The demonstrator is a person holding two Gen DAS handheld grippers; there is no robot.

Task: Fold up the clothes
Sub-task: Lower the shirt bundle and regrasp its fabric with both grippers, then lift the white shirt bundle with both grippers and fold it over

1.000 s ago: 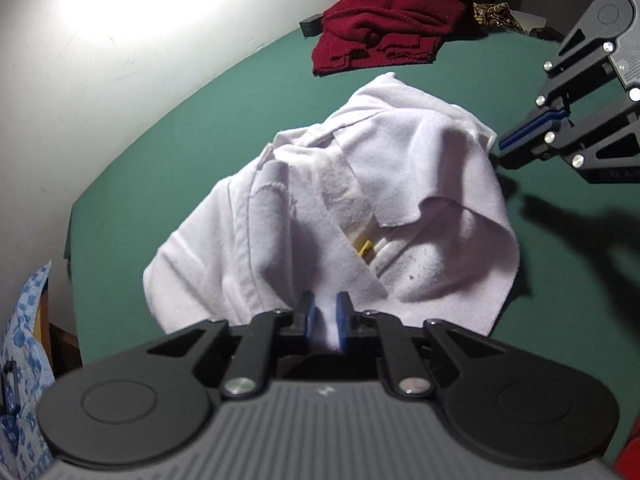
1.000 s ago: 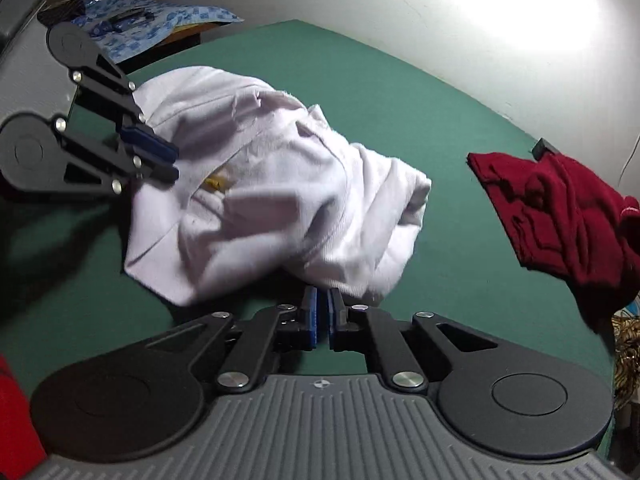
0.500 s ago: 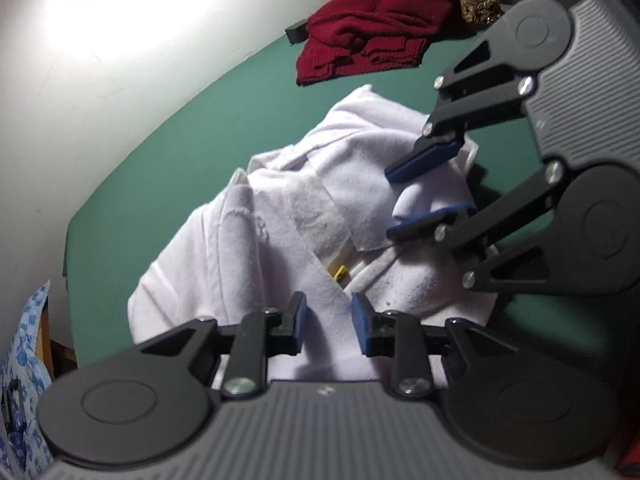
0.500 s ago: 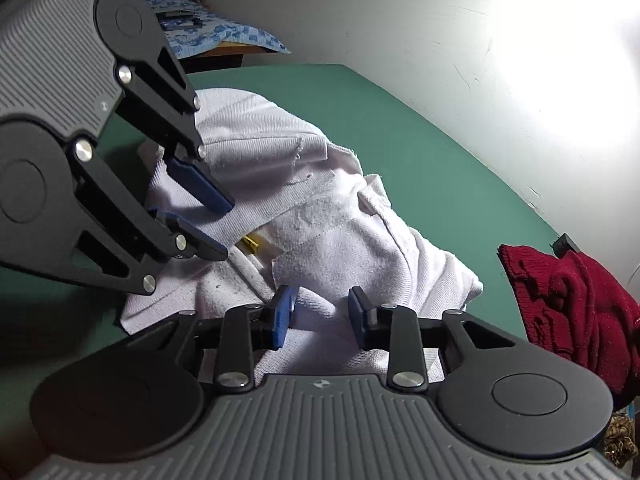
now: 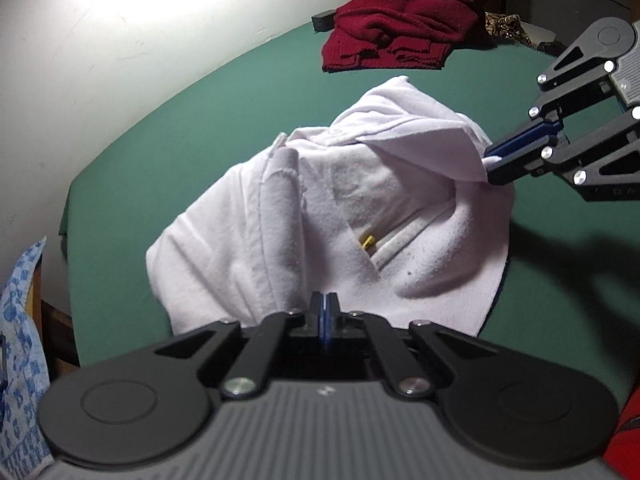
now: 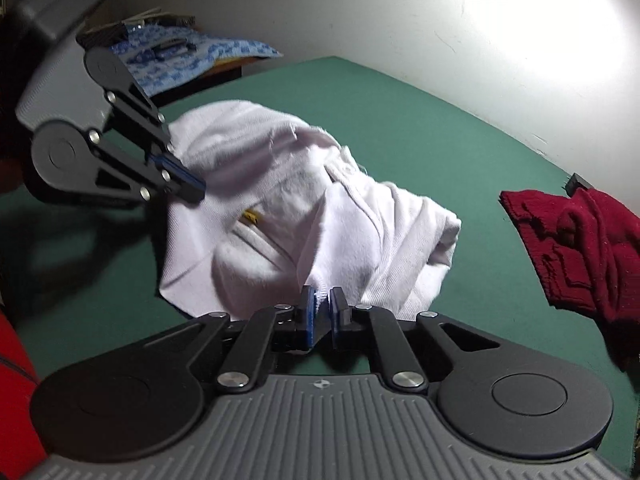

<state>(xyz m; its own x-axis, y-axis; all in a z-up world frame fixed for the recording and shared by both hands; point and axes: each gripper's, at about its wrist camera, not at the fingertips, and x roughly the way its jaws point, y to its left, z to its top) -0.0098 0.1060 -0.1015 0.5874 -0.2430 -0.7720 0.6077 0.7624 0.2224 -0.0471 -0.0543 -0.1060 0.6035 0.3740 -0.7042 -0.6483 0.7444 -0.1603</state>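
Left wrist view
- Garments: two. One white garment [image 5: 320,216], crumpled, centre of frame on the green table [image 5: 180,120]; one dark red garment [image 5: 404,28], upper right.
- Left gripper [image 5: 325,312]: bottom centre, blue pads together at the white garment's near edge; cloth between them cannot be told.
- Right gripper [image 5: 496,162]: right edge, pinching a raised fold of the white garment.

Right wrist view
- Right gripper [image 6: 322,312]: bottom centre, jaws closing, white hem between the pads.
- Left gripper [image 6: 192,188]: left of frame, tips together at the cloth.
- Patterned blue cloth [image 6: 188,56]: one, upper left.

white garment [image 5: 280,216] | dark red sweater [image 5: 400,36] | green table [image 5: 160,132] | blue-patterned cloth [image 6: 188,56]
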